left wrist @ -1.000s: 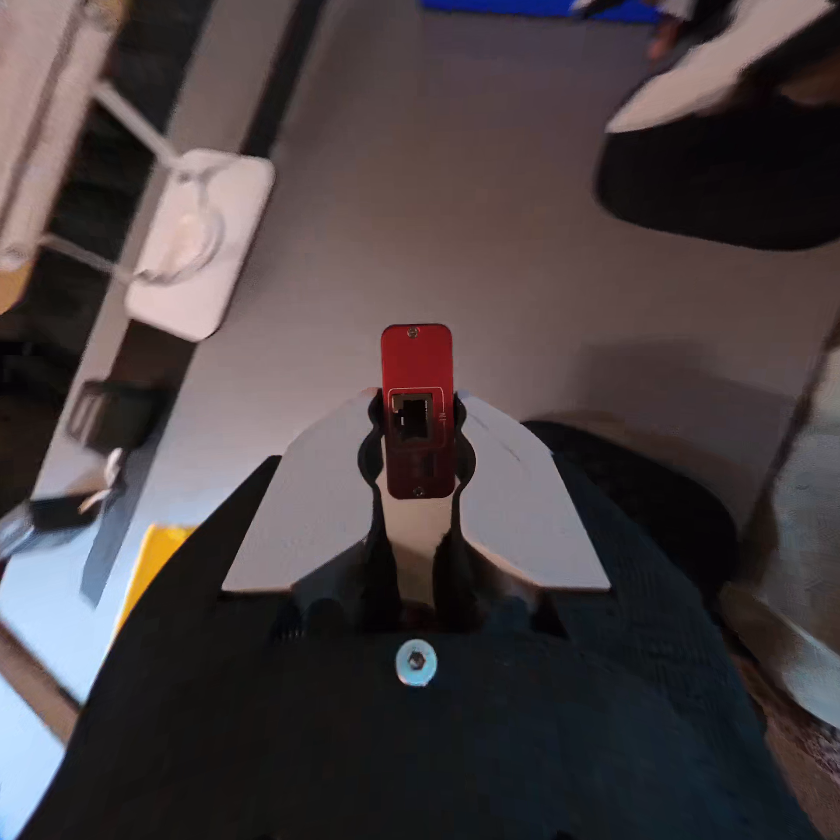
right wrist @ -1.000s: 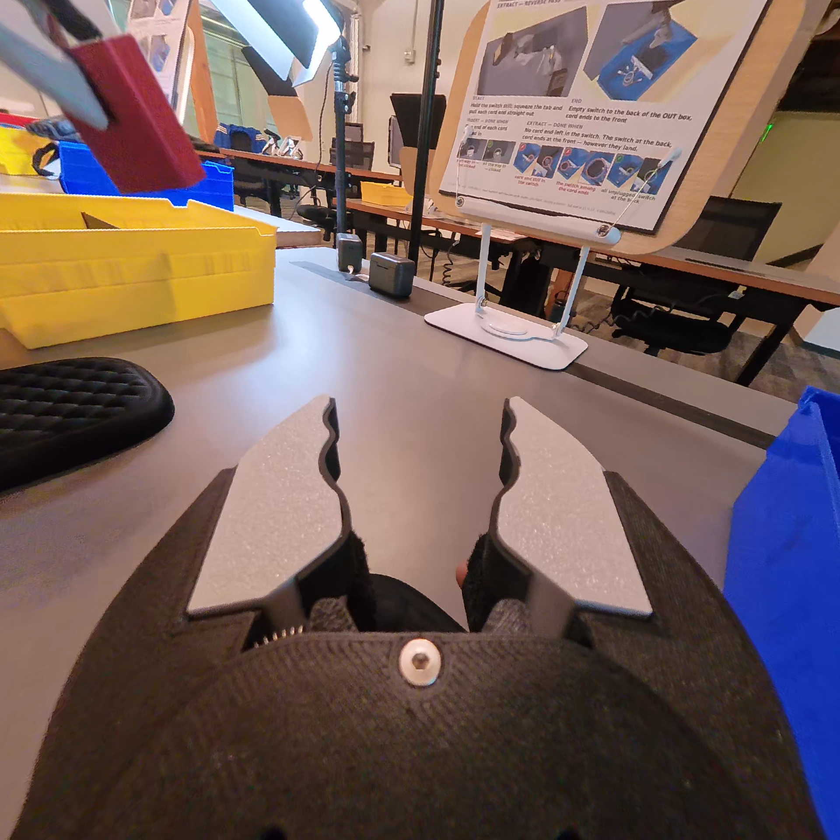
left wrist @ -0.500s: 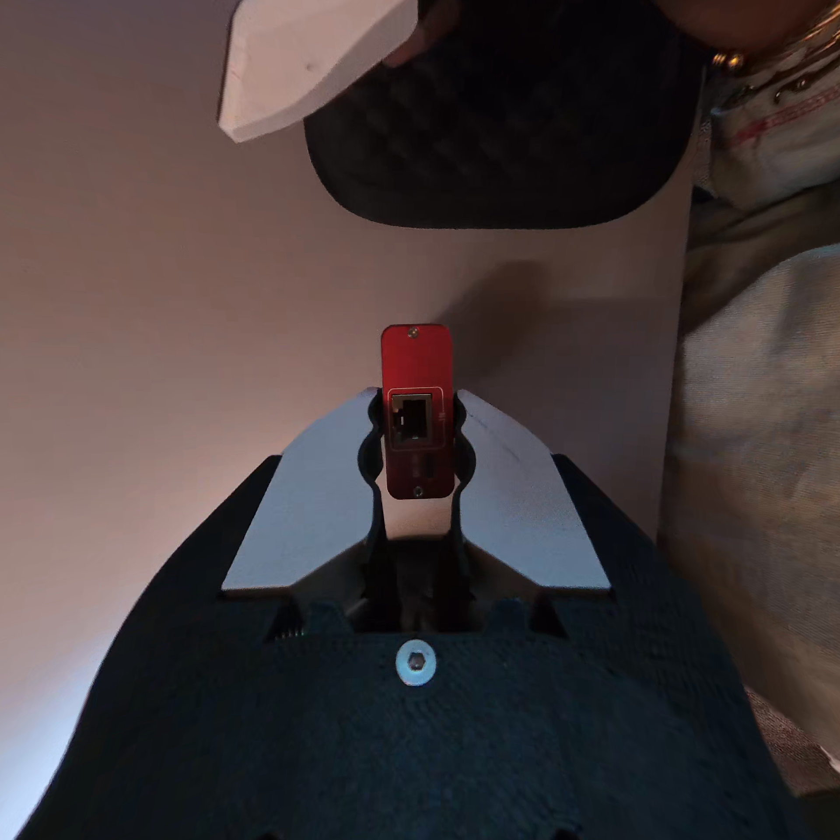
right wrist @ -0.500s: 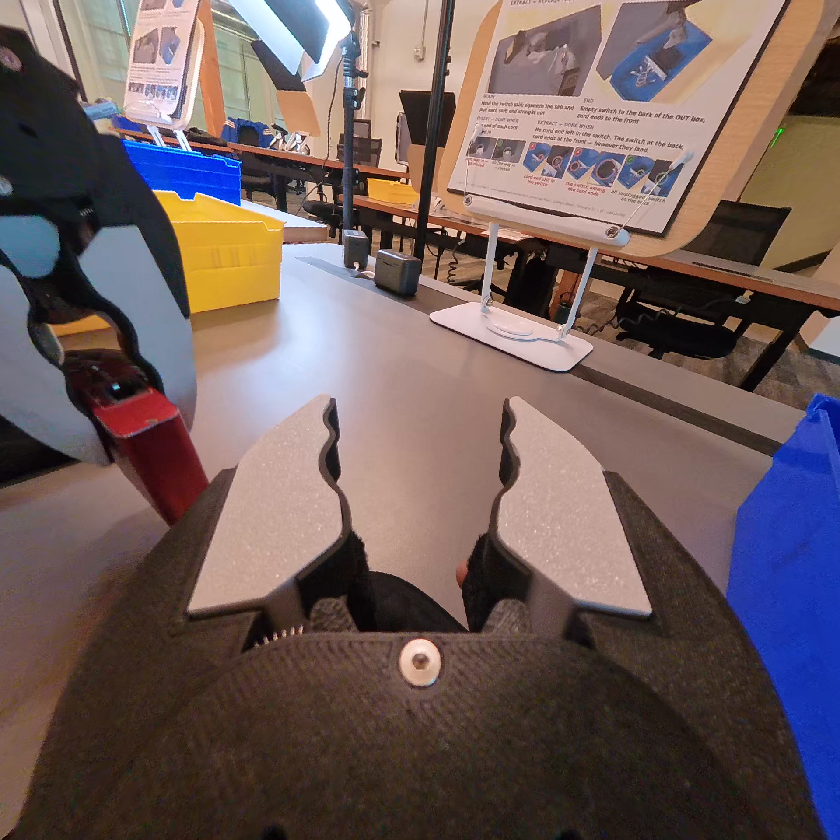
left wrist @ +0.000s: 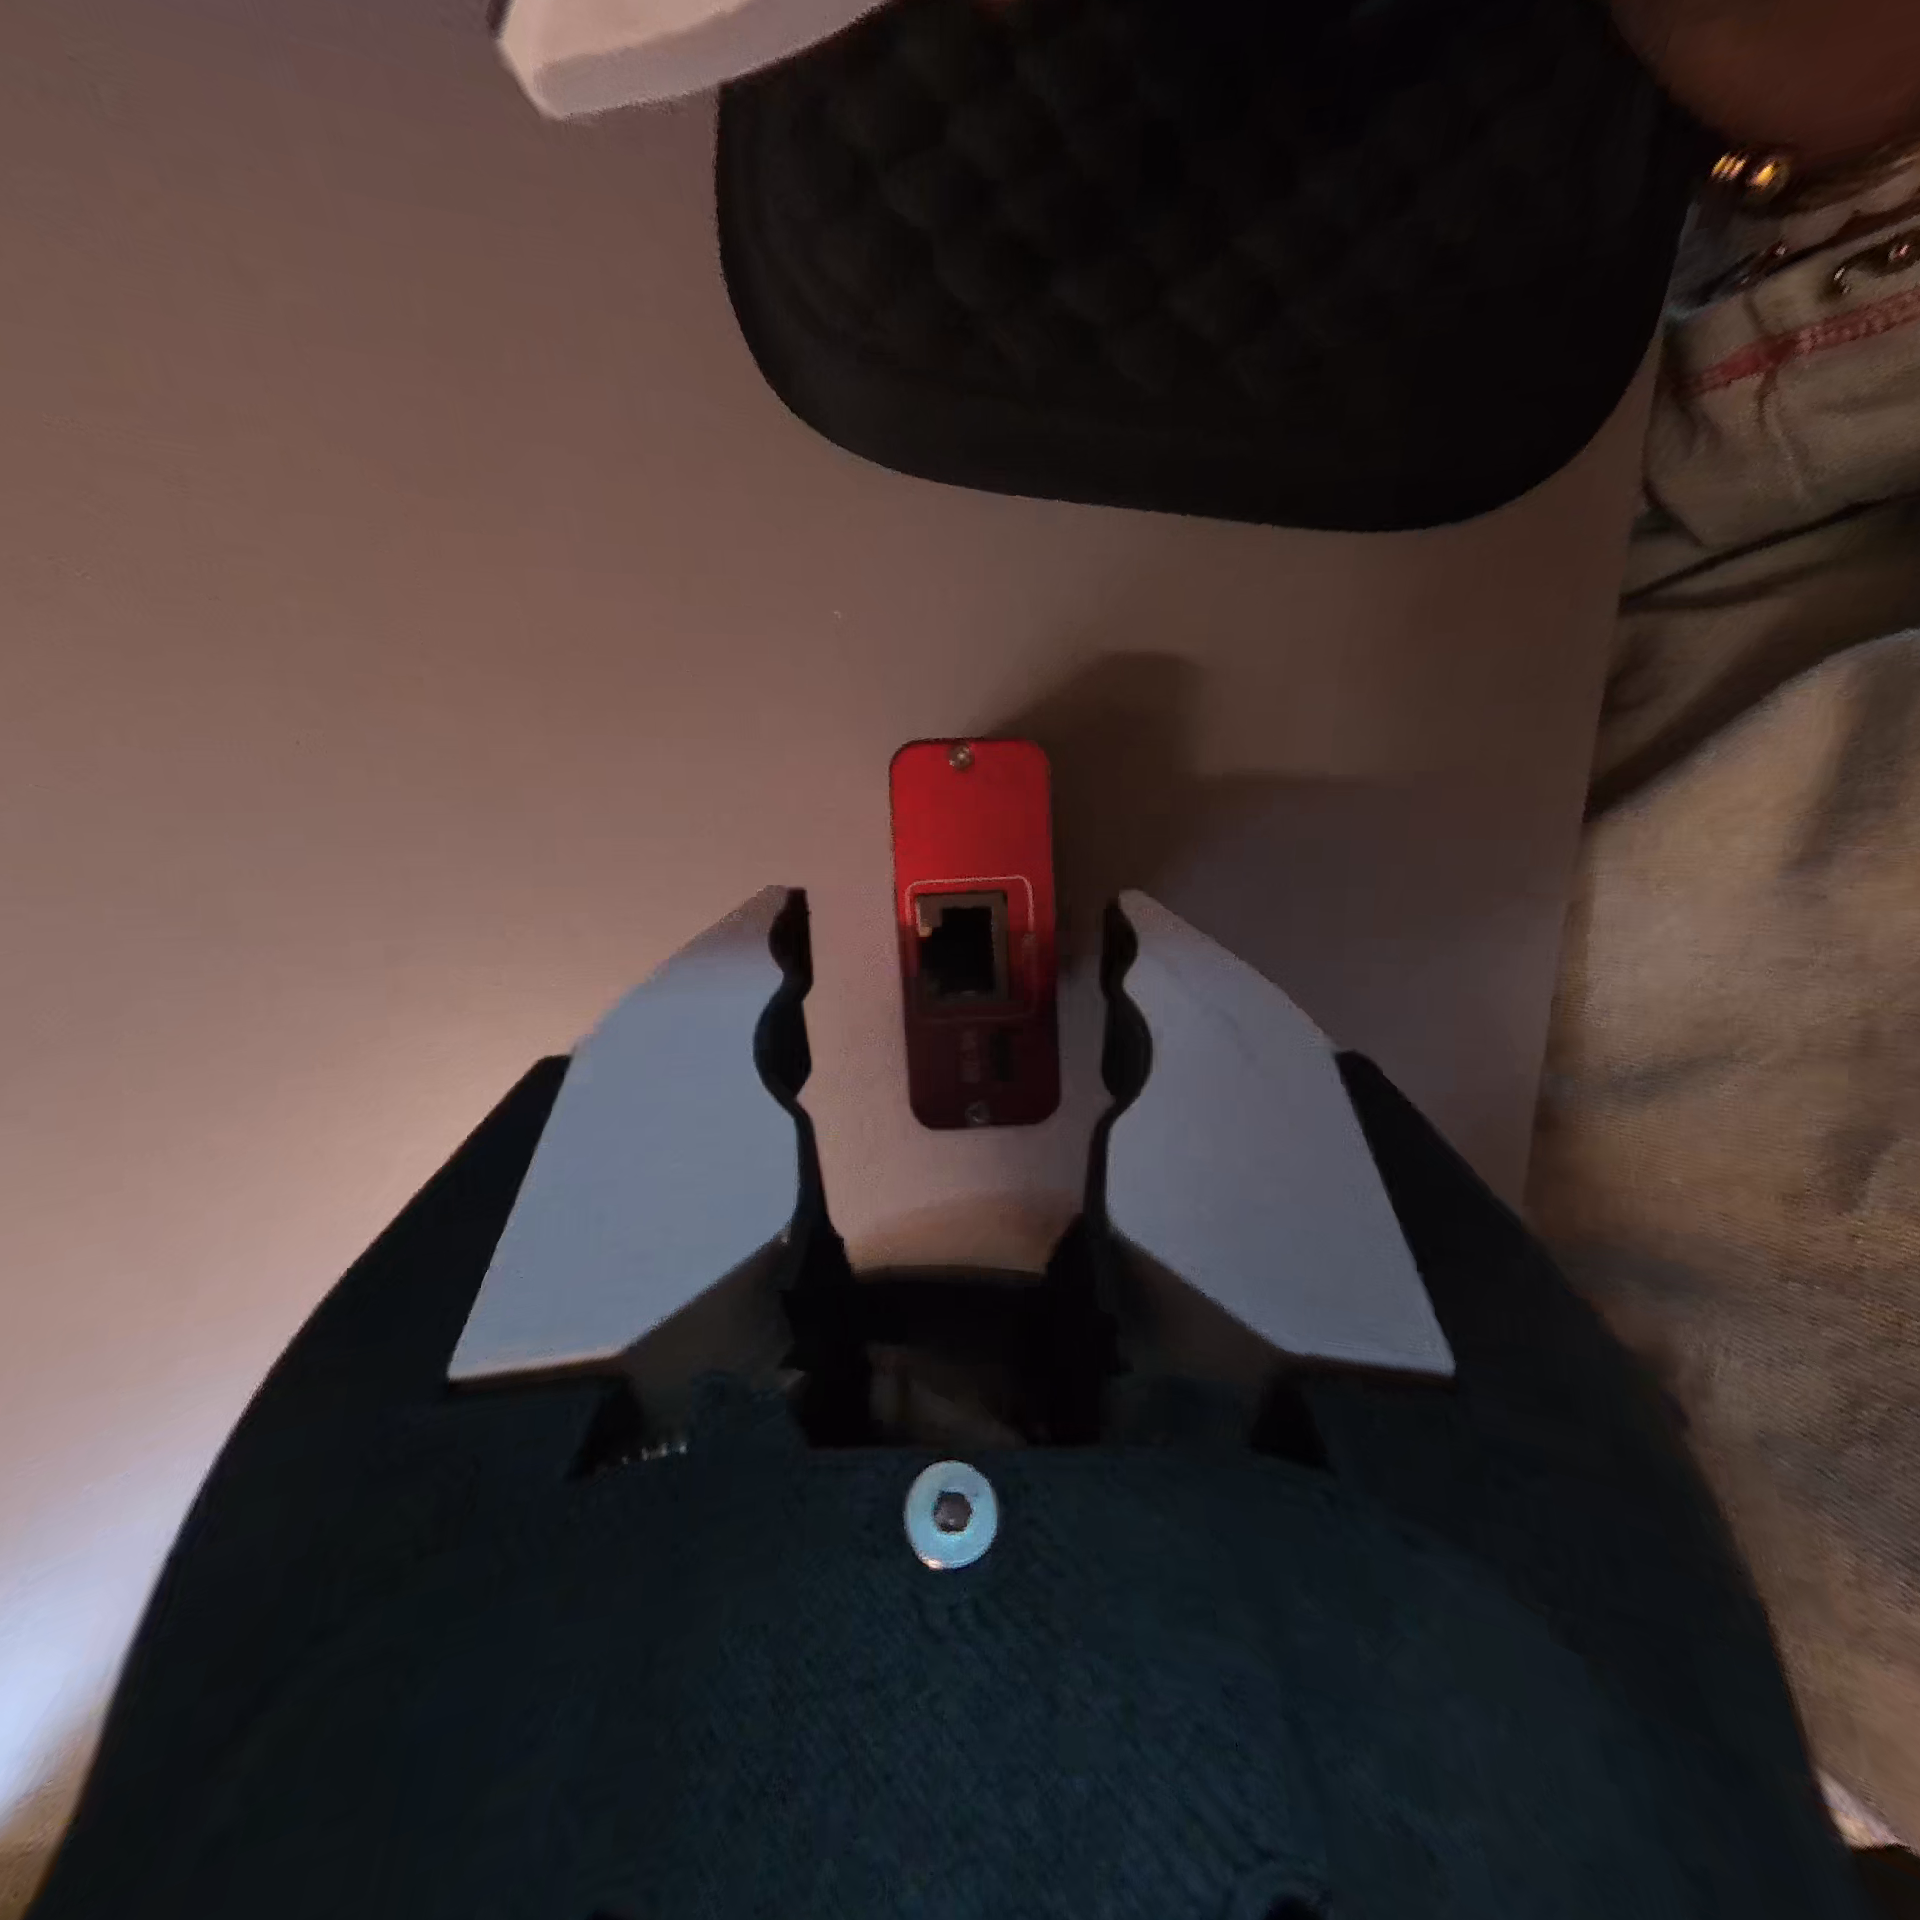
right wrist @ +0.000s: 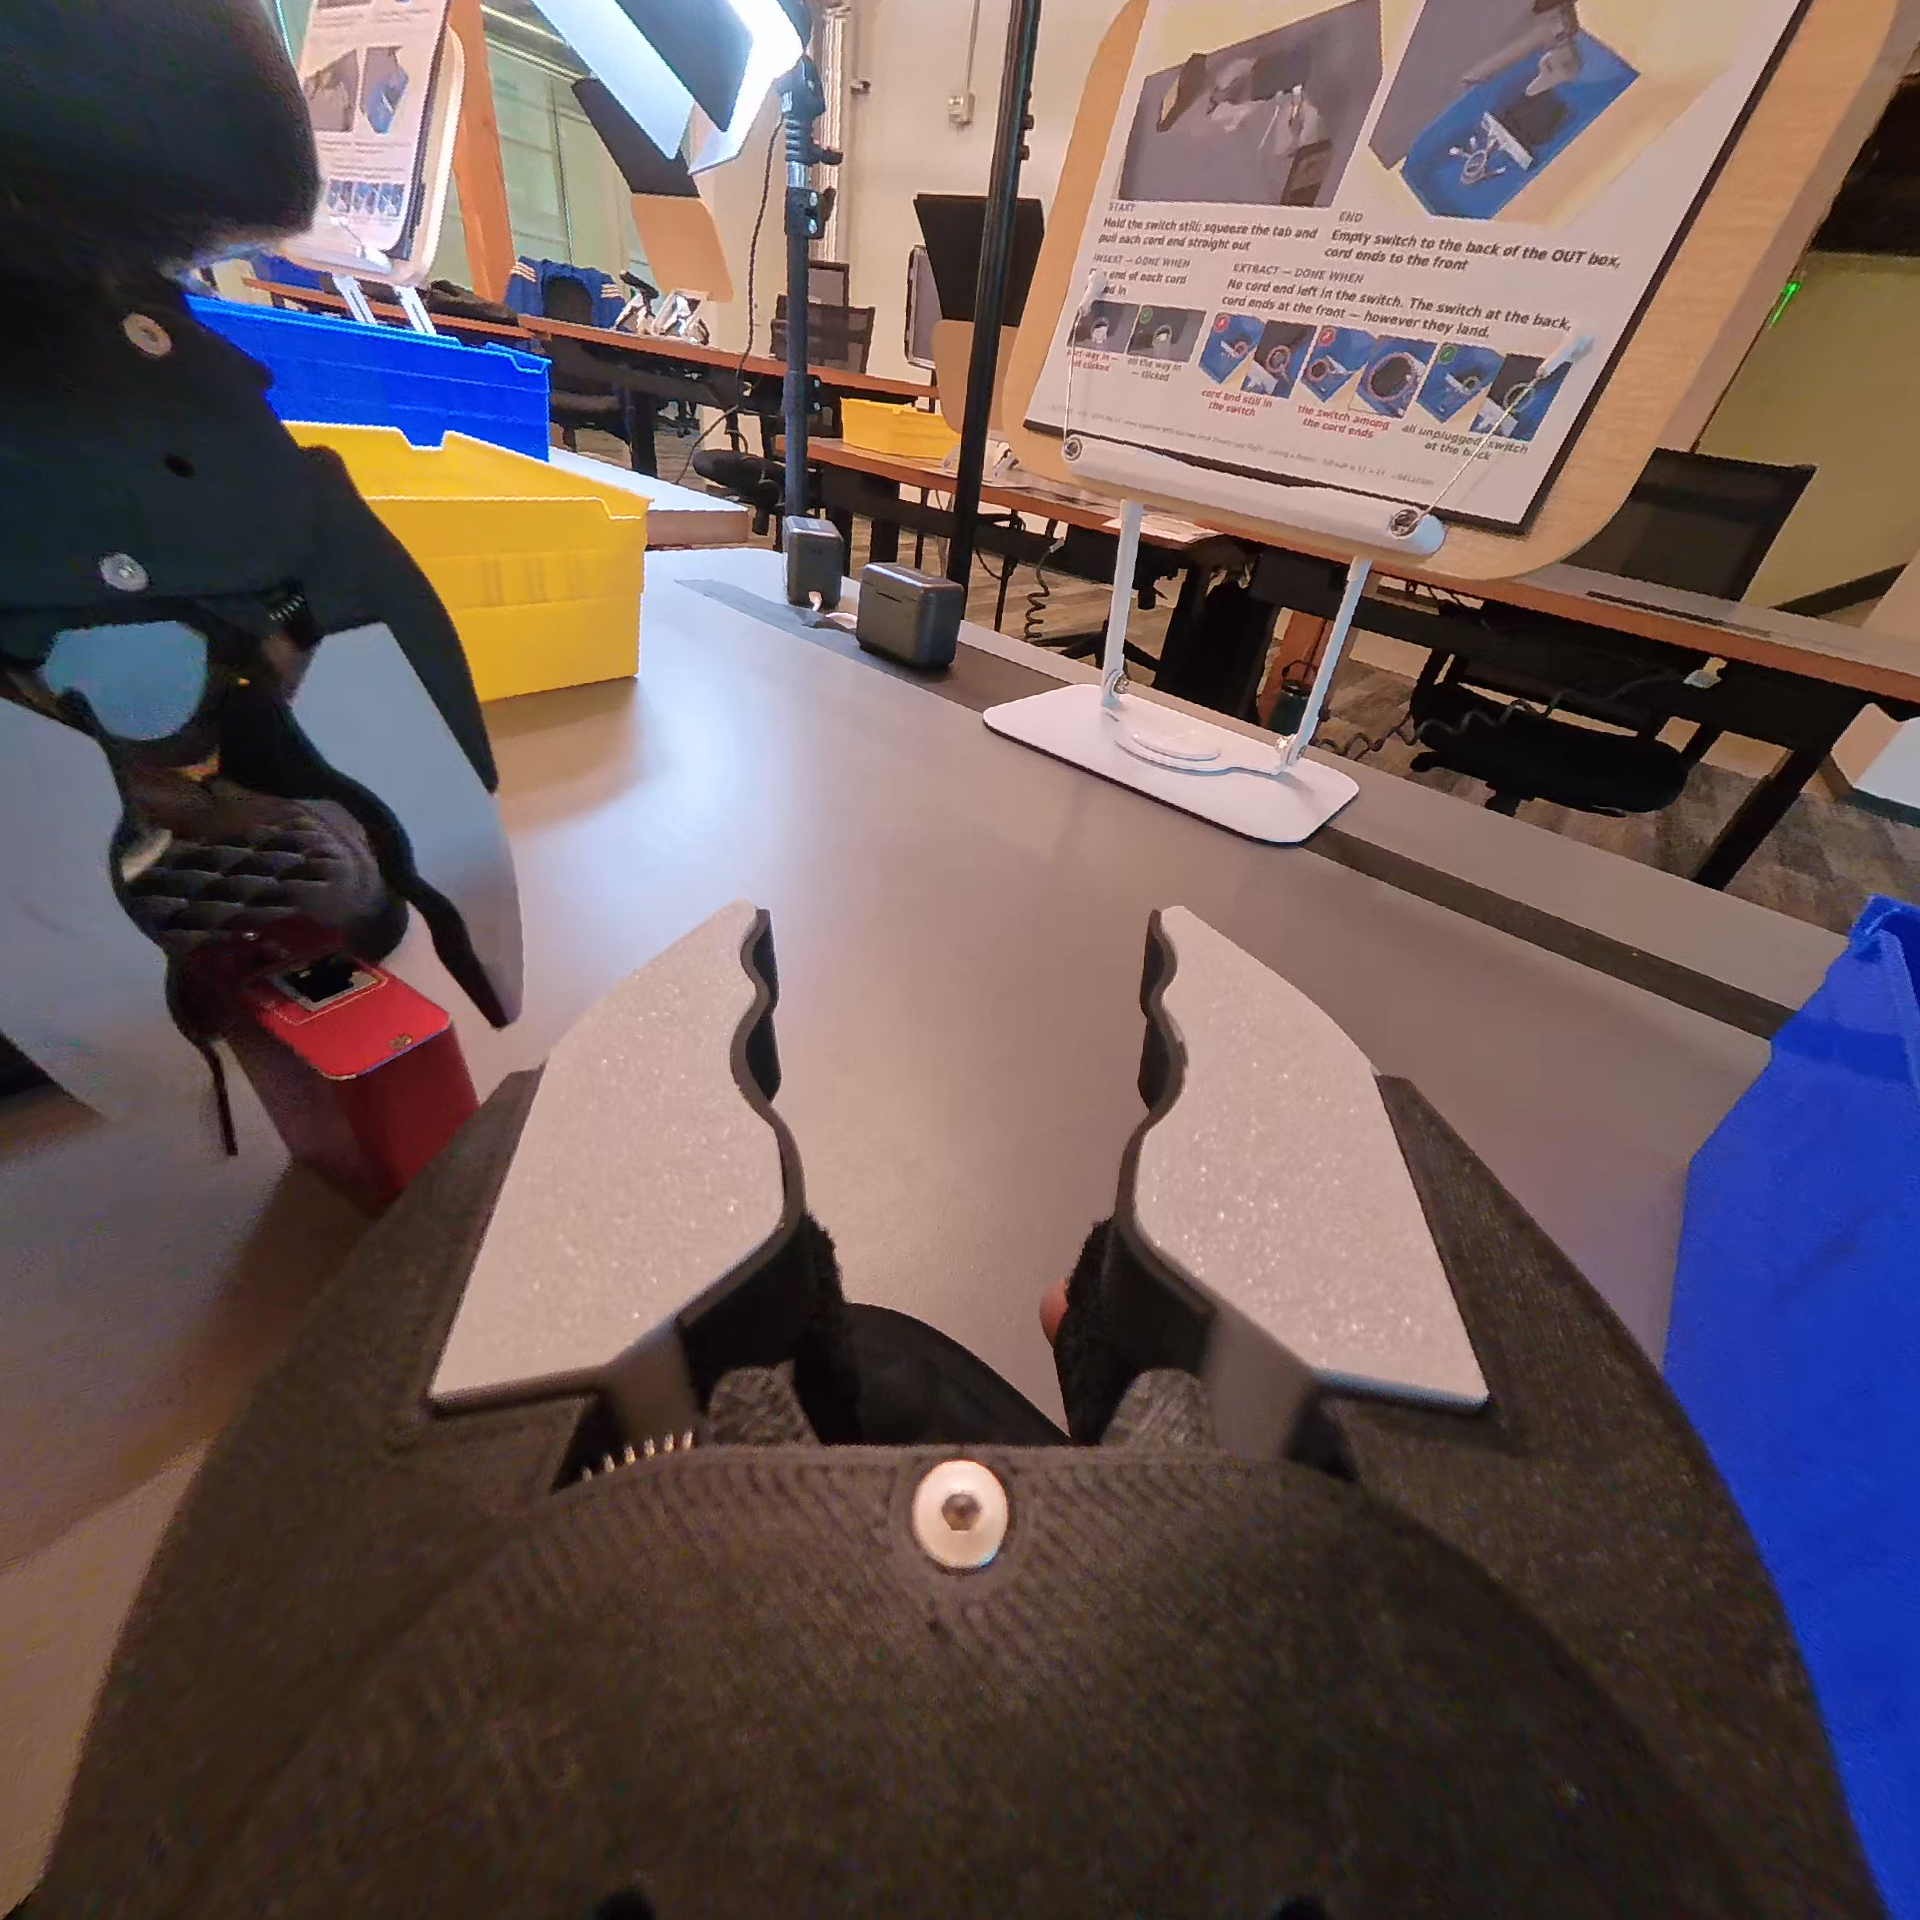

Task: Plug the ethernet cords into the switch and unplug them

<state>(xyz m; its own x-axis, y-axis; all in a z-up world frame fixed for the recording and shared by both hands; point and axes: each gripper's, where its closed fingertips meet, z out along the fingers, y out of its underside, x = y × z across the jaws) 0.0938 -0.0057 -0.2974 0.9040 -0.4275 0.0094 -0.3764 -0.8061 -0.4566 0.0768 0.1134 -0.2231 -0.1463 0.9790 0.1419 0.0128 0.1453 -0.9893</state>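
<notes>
Red and standing on end on the grey worktop [left wrist: 416, 623], the switch [left wrist: 971, 935] sits port-up between the left hand-held gripper [left wrist: 954, 914]'s parted, non-touching fingers, probably ready for cords, while the right hand-held gripper [right wrist: 956, 971] beside it gapes empty.

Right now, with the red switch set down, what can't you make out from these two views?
- Ethernet cords: in neither view.
- Switch base: left wrist view sees only its port end; in the right wrist view the right gripper covers it.
- Blue bin contents: cut off by the right edge.
</notes>
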